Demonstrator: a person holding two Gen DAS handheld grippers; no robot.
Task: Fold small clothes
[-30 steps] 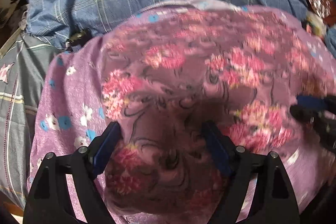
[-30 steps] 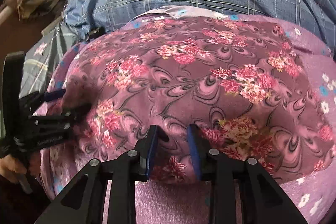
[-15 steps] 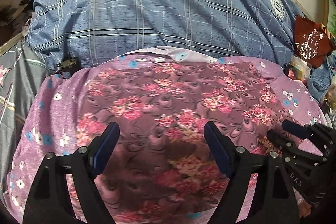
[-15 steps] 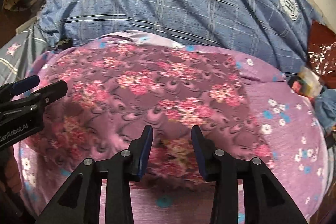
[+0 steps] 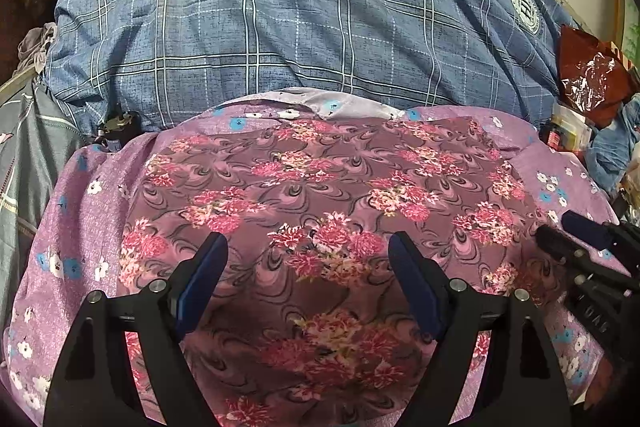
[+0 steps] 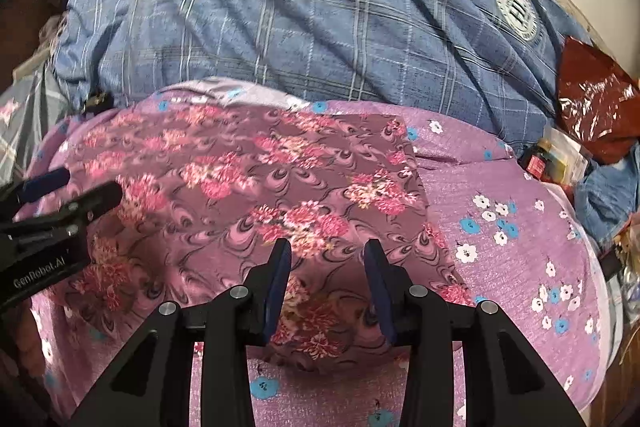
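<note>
Left tool (image 5: 308, 259): raised above the floral garment (image 5: 320, 195), pointing forward and down over it, fingers spread wide, nothing between the pads; garment surface lies directly ahead of and beneath the tips, apart from them. Right tool (image 6: 326, 259): similar pose, fingers parted by a moderate gap, narrower than the left, empty; near hem of the garment (image 6: 248, 195) sits just under its tips. Each tool shows at the edge of the other's view: right tool (image 5: 580, 255) at the left tool's right flank, over the garment's right edge; left tool (image 6: 56, 211) at the right tool's left flank, over the left edge. Garment lies flat as a rough rectangle on the lilac flowered sheet (image 6: 512, 227), with the blue plaid quilt (image 5: 280, 39) beyond it, ahead of both tools. Red foil bag (image 5: 588, 79) far ahead-right. Versus 1.0 s ago: both tools have pulled back and up, so more quilt and sheet are visible; the right tool's gap has widened from nearly pinched on cloth to clearly released; the left stays wide. Garment no longer bunched at the tips.
</note>
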